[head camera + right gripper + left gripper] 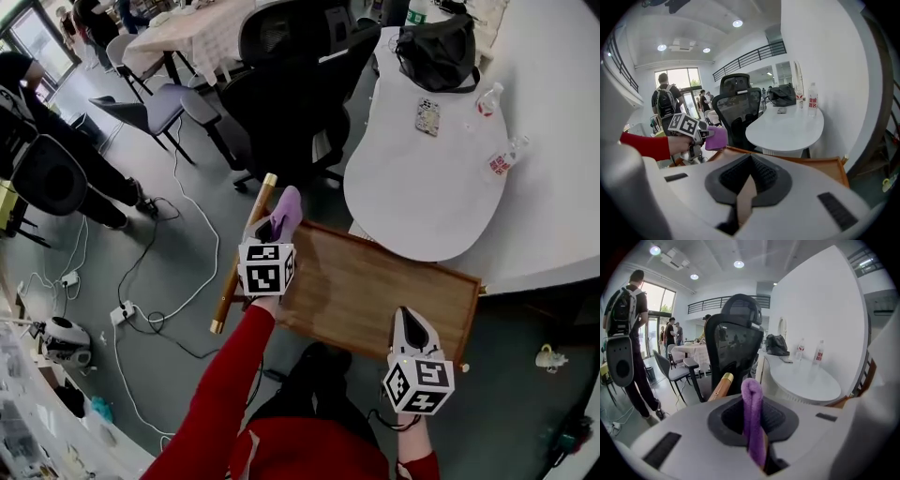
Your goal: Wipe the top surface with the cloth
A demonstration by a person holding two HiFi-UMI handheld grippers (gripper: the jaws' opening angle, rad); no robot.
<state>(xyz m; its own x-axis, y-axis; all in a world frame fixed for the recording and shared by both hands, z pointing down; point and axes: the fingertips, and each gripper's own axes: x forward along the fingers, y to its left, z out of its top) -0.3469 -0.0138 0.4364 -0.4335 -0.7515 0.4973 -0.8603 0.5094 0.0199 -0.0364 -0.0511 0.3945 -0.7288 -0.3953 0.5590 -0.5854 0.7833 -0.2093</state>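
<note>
A brown wooden top [366,291] with a raised rim lies below me, and its edge also shows in the right gripper view [825,165]. My left gripper [279,221] is at its far left corner, shut on a folded purple cloth [287,210]. In the left gripper view the cloth [752,418] stands upright between the jaws of the left gripper [754,404]. The right gripper view shows the cloth [716,138] held just above the wood. My right gripper [410,323] hovers over the near right part of the top, its jaws [747,183] shut with nothing in them.
A wooden rod with brass ends [242,258] runs along the top's left side. A white rounded table [441,187] behind carries a black bag [439,52], bottles and a phone. A black office chair [291,94] stands beyond the cloth. Cables [178,281] trail over the floor at left.
</note>
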